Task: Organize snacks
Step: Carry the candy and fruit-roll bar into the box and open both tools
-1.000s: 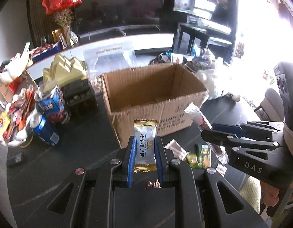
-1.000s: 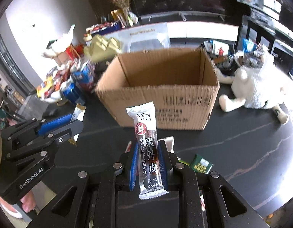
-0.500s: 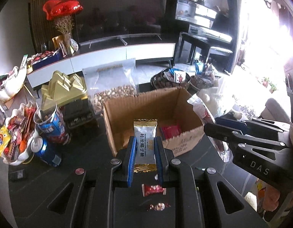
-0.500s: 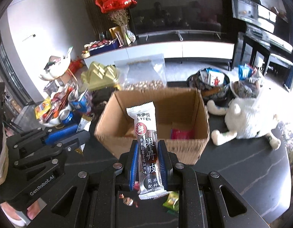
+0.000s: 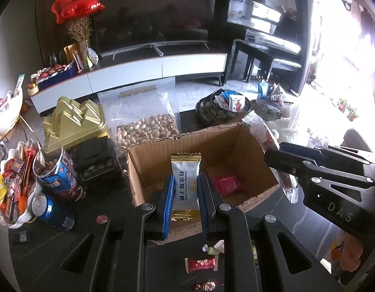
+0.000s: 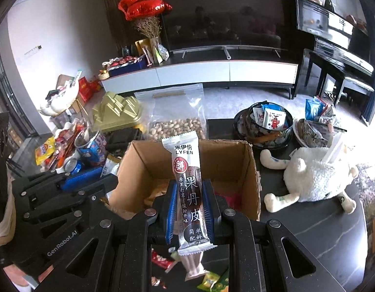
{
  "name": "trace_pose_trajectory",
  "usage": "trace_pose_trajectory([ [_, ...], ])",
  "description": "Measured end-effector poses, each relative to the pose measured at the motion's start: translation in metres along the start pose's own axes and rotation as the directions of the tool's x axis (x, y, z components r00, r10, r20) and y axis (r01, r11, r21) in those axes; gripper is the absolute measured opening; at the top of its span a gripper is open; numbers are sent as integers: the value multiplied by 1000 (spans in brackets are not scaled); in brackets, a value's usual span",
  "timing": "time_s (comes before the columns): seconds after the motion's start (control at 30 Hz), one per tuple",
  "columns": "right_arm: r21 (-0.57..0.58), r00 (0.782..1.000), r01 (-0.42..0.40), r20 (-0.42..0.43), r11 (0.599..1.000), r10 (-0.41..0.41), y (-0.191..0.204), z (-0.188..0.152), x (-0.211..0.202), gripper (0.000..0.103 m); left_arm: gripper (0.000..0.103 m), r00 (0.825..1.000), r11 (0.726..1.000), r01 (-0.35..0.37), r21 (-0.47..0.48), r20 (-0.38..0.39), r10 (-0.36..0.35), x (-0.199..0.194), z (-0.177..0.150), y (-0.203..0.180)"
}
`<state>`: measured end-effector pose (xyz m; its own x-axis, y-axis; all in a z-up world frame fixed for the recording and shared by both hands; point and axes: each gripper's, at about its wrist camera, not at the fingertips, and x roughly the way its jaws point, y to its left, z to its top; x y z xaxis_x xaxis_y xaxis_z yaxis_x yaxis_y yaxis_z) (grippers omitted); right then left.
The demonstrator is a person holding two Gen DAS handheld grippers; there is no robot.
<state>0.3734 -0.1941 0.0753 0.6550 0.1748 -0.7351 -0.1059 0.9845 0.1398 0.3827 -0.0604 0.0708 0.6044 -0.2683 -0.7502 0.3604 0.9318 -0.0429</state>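
My left claw (image 5: 185, 203) pinches a light, crinkly candy (image 5: 186, 185) by its middle, my right claw (image 6: 189, 213) a floppy bar (image 6: 191, 194), over the box (image 5: 258, 146).

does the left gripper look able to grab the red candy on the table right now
Probably not yet: the left gripper is shut on a coconut candy packet, so its jaws are full. The red candy lies uncovered on the table beneath it.

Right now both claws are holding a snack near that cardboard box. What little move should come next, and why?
Probably open the left gripper: its white-and-gold candy packet appears to hang over the open cardboard box, where a red packet already lies. The right gripper, shut on the long fruit-leather bar, could follow.
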Motion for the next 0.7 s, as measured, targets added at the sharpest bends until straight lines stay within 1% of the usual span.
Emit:
trace_pose_trajectory([
  [0.27, 0, 1000, 7, -8, 1000, -7, -9, 9, 21, 22, 22, 999, 999, -31, 9, -9, 31, 24, 12, 2],
  [0.3, -1, 1000, 8, -6, 1000, -8, -9, 10, 23, 22, 25, 999, 999, -48, 16, -3, 48, 26, 13, 2],
  [0.33, -5, 1000, 10, -5, 1000, -10, -9, 10, 25, 22, 32, 999, 998, -53, 20, 1, 53, 27, 14, 2],
  [0.4, -15, 1000, 24, 2, 1000, -24, -9, 10, 28, 23, 39, 998, 997, -69, 24, 8, 69, 28, 14, 3],
  [0.5, -39, 999, 49, 16, 998, -49, -7, 8, 28, 26, 39, 998, 998, -66, 8, 7, 66, 27, 12, 6],
  [0.6, -46, 999, 39, 26, 998, -38, -7, 6, 23, 26, 39, 998, 998, -62, -7, 10, 62, 23, 9, 6],
  [0.7, -57, 999, 29, 30, 998, -28, -5, 1, 16, 26, 39, 998, 998, -55, 0, 14, 55, 17, 4, 3],
])
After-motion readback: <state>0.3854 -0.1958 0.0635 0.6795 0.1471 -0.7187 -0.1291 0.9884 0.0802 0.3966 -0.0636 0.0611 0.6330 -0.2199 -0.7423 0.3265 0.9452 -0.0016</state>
